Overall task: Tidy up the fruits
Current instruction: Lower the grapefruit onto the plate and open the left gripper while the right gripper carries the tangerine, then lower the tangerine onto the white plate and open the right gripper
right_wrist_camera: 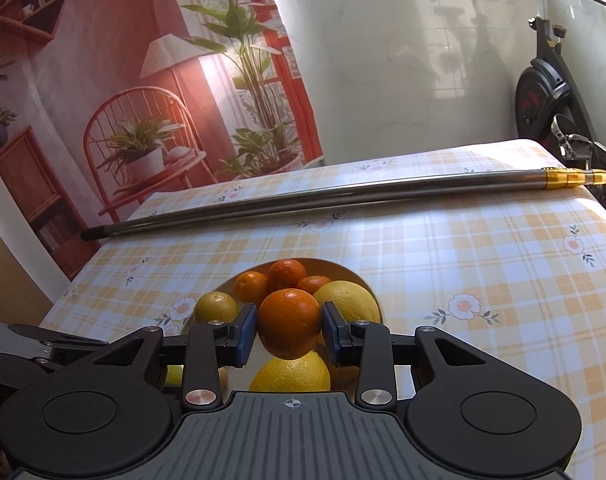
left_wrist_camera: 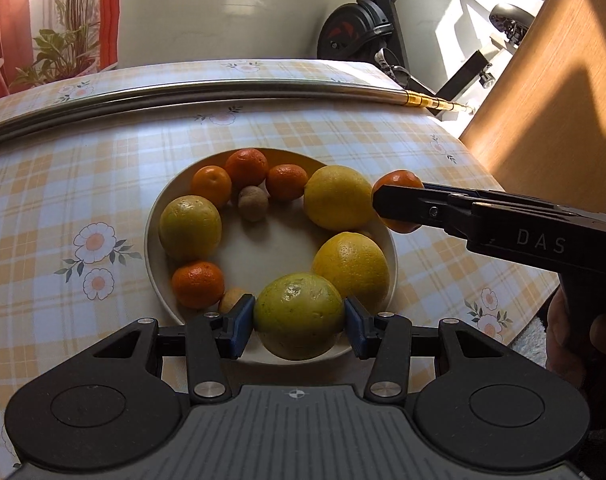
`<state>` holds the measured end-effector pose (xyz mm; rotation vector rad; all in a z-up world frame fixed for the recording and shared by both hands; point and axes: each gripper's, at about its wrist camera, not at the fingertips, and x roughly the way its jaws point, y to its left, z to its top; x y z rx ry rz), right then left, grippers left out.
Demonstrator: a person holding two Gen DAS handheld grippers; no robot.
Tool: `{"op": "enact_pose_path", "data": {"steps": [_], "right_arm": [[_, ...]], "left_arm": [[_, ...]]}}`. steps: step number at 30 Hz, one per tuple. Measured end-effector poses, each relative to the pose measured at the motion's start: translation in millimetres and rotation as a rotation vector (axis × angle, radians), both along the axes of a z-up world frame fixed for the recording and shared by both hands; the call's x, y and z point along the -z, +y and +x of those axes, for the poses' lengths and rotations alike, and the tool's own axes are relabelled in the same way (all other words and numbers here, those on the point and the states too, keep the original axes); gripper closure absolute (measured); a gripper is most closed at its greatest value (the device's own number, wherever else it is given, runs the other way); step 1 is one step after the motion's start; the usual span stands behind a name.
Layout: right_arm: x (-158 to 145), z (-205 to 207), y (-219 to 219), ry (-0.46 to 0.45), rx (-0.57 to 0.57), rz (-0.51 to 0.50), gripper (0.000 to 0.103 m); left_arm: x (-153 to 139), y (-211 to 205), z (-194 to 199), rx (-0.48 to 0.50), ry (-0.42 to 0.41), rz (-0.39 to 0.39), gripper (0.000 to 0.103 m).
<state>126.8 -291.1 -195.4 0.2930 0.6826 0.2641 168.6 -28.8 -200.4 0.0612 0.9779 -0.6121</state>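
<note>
A white plate (left_wrist_camera: 151, 240) on the checked tablecloth holds a ring of fruit: several mandarins, large yellow citrus and two small brown fruits. My left gripper (left_wrist_camera: 299, 326) is over the plate's near rim, its blue pads pressed on the sides of a large green-yellow citrus (left_wrist_camera: 299, 308). From the right my right gripper (left_wrist_camera: 395, 204) reaches over the plate's right rim, shut on an orange mandarin (left_wrist_camera: 399, 180). In the right wrist view that right gripper (right_wrist_camera: 290, 332) clasps the mandarin (right_wrist_camera: 290, 320) above the plate (right_wrist_camera: 355, 274), over a yellow citrus (right_wrist_camera: 291, 376).
A long metal pole (left_wrist_camera: 223, 92) with a gold end lies across the far side of the table (left_wrist_camera: 43, 200). A wooden panel (left_wrist_camera: 563, 100) stands at the right. An exercise bike (left_wrist_camera: 367, 36) is behind the table. A hand (left_wrist_camera: 567, 332) holds the right tool.
</note>
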Motion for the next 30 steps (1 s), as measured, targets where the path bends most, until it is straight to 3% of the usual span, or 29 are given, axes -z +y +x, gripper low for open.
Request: {"op": "enact_pose_path", "data": {"steps": [10, 18, 23, 30], "right_arm": [[9.0, 2.8, -9.9, 0.012, 0.017, 0.027, 0.071], [12.1, 6.3, -8.8, 0.023, 0.023, 0.018, 0.071], [11.9, 8.0, -5.5, 0.027, 0.016, 0.005, 0.071], [9.8, 18.7, 12.5, 0.034, -0.05, -0.051, 0.071]], "left_arm": [[6.9, -12.8, 0.1, 0.046, -0.029, 0.054, 0.053], [4.1, -3.9, -0.5, 0.02, -0.054, 0.011, 0.052], [-8.4, 11.3, -0.6, -0.037, -0.104, -0.04, 0.052], [-28.5, 46.2, 13.8, -0.205, -0.178, -0.089, 0.052]]}}
